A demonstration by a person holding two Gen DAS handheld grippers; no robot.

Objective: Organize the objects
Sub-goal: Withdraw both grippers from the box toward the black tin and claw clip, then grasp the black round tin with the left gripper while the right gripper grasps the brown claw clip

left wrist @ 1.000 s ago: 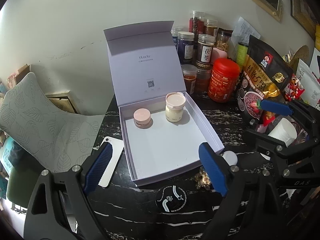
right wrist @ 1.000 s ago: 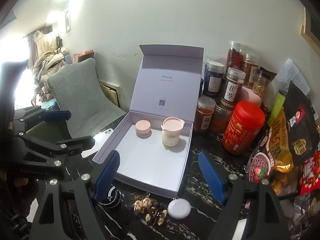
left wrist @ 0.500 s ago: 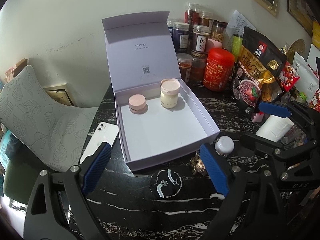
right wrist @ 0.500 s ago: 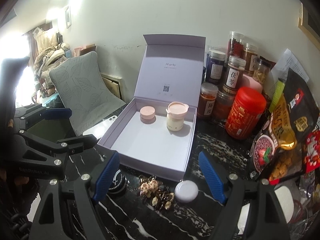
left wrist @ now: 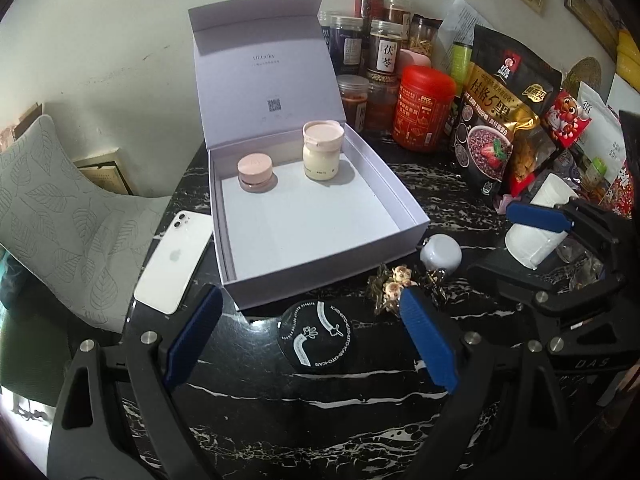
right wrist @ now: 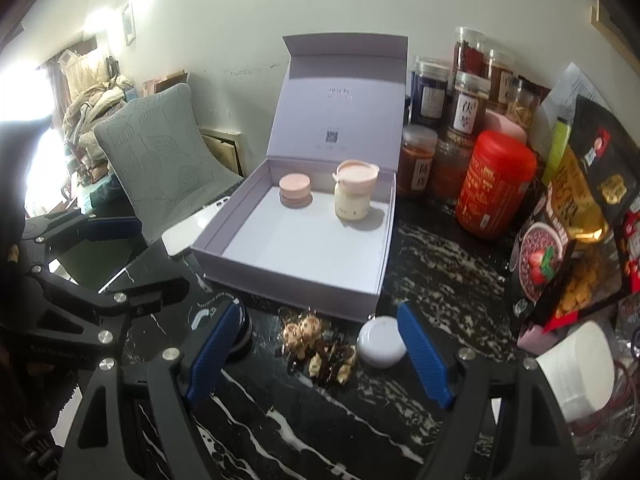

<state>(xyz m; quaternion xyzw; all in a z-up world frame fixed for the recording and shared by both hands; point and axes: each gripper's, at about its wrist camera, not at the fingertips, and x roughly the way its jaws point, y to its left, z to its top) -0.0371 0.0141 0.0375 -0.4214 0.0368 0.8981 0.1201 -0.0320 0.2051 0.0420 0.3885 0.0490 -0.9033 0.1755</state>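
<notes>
An open lilac gift box (left wrist: pixel 404 208) (right wrist: pixel 288 280) stands on the black marble table with its lid upright. Inside at the back sit a small pink jar (left wrist: pixel 256 170) (right wrist: pixel 295 190) and a cream jar with a pink cap (left wrist: pixel 322 152) (right wrist: pixel 355 190). In front of the box lie a black round tin (left wrist: pixel 315 336) (right wrist: pixel 204 312), a bunch of hair ties with small bears (left wrist: pixel 394 286) (right wrist: pixel 320 340) and a small white round case (left wrist: pixel 440 251) (right wrist: pixel 380 342). My left gripper (left wrist: pixel 310 344) is open above the tin. My right gripper (right wrist: pixel 316 350) is open above the hair ties.
A white phone (left wrist: pixel 174 262) lies left of the box at the table edge, beside a grey leaf-patterned chair (left wrist: pixel 60 216). Jars (left wrist: pixel 384 52), a red canister (left wrist: pixel 424 108) and snack bags (left wrist: pixel 504 116) crowd the back right. A white cup (right wrist: pixel 576 364) lies at right.
Both grippers have come down and closer to the table; the tin, hair ties and white case now sit between or just ahead of the fingers. Nothing was gripped.
</notes>
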